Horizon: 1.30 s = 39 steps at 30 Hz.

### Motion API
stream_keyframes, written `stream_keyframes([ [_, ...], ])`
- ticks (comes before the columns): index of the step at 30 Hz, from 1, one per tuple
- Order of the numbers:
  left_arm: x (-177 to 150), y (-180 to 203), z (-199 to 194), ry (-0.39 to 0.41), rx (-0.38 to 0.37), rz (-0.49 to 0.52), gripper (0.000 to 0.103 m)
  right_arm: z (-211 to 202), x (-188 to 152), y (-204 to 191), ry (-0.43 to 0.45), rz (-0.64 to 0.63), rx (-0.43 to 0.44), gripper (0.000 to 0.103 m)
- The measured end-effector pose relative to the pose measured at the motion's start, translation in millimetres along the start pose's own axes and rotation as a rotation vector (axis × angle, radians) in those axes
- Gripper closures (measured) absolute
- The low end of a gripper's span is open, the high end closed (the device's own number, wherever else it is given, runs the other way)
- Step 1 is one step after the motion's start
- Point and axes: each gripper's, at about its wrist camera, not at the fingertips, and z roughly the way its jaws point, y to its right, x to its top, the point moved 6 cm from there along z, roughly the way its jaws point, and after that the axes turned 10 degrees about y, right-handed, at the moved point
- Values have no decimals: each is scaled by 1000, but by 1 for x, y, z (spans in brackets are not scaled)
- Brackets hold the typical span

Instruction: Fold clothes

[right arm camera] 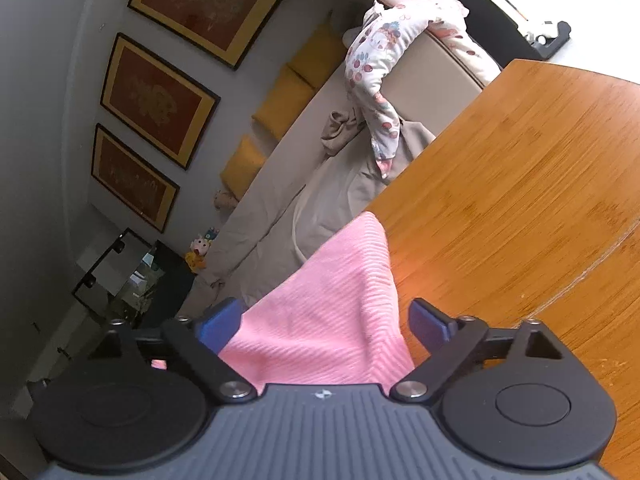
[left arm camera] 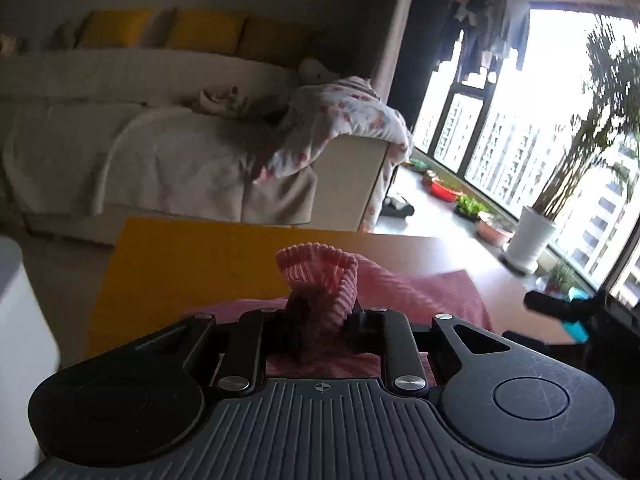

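Note:
A pink ribbed knit garment (left arm camera: pixel 404 292) lies on the wooden table (left arm camera: pixel 192 264). My left gripper (left arm camera: pixel 320 320) is shut on a bunched ribbed edge of the garment (left arm camera: pixel 320 276), which stands up between the jaws. In the right wrist view the same pink garment (right arm camera: pixel 332 312) rises as a peak between the blue fingertips (right arm camera: pixel 430 322) of my right gripper (right arm camera: pixel 326 326), whose jaws stand wide apart, over the table (right arm camera: pixel 520 200). The right gripper also shows at the right edge of the left wrist view (left arm camera: pixel 568 316).
A beige sofa (left arm camera: pixel 160 152) with yellow cushions and a floral garment (left arm camera: pixel 344 120) over its arm stands beyond the table. Potted plants (left arm camera: pixel 528 240) line the window at right. Framed pictures (right arm camera: pixel 156 96) hang on the wall.

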Motion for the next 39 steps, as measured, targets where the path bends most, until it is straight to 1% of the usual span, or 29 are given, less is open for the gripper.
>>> stream_keyframes([
  [3, -27, -16, 9, -107, 41, 3, 68, 1, 0, -1, 1, -7, 0, 6],
  [4, -32, -22, 9, -120, 45, -17, 60, 1, -1, -1, 1, -10, -1, 6],
  [5, -34, -29, 8, -120, 44, -47, 54, 2, -1, -2, 2, -18, -2, 3],
  [6, -32, -35, 6, -110, 46, -76, 51, 2, -1, -3, 3, -25, -4, 0],
  [7, -26, -40, 4, -91, 55, -99, 44, 2, -2, -4, 3, -33, -6, 0],
  [8, -20, -45, -1, -64, 71, -111, 41, 2, -2, -4, 1, -39, -10, 0],
  [9, -14, -49, -7, -40, 81, -116, 40, 3, -2, -5, -2, -43, -12, 0],
  [11, -1, -54, -18, 5, 76, -140, 40, 4, -3, -6, -6, -52, -16, 0],
  [12, 5, -53, -24, 28, 52, -162, 40, 4, -3, -6, -7, -54, -18, 0],
  [14, 16, -46, -37, 72, -28, -211, 39, 4, -3, -7, -8, -56, -18, 0],
  [15, 20, -38, -43, 91, -86, -231, 37, 4, -4, -7, -10, -59, -19, 0],
  [16, 22, -29, -47, 102, -149, -244, 33, 5, -4, -7, -12, -63, -21, 0],
  [17, 18, -21, -43, 90, -186, -245, 27, 5, -4, -7, -17, -71, -24, 0],
  [19, 6, -7, -30, 43, -228, -238, 21, 7, -6, -9, -30, -89, -34, 0],
  [21, -7, 6, -17, -4, -270, -231, 20, 8, -7, -10, -42, -97, -42, 0],
  [22, -16, 6, -8, -41, -254, -242, 22, 8, -7, -10, -47, -99, -48, 0],
  [23, -26, 2, 2, -87, -218, -259, 25, 8, -5, -12, -52, -106, -63, 0],
  [24, -34, -3, 10, -124, -196, -288, 27, 7, -4, -15, -56, -117, -75, 0],
  [25, -37, -7, 13, -133, -194, -312, 29, 5, -2, -24, -53, -154, -63, 0],
  [26, -38, -10, 13, -127, -200, -320, 28, 3, 0, -37, -47, -205, -38, 0],
  [28, -39, -9, 12, -122, -204, -307, 28, 5, 2, -65, -42, -306, 13, 0],
  [30, -41, -3, 13, -115, -202, -273, 27, 14, 0, -87, -56, -353, 53, 0],
  [31, -42, 0, 13, -111, -201, -253, 25, 22, -3, -92, -69, -350, 58, 0],
  [32, -43, 3, 12, -106, -201, -235, 22, 33, -7, -89, -93, -323, 38, 0],
  [34, -46, 6, 12, -98, -199, -210, 21, 53, -16, -82, -141, -267, -5, 0],
  [36, -46, 10, 9, -94, -197, -193, 21, 73, -27, -57, -207, -193, -103, 0],
  [38, -48, 9, 4, -94, -201, -198, 21, 72, -29, -47, -170, -142, -73, 0],
  [39, -47, 8, 4, -94, -205, -205, 21, 69, -28, -47, -166, -116, -61, 0],
])
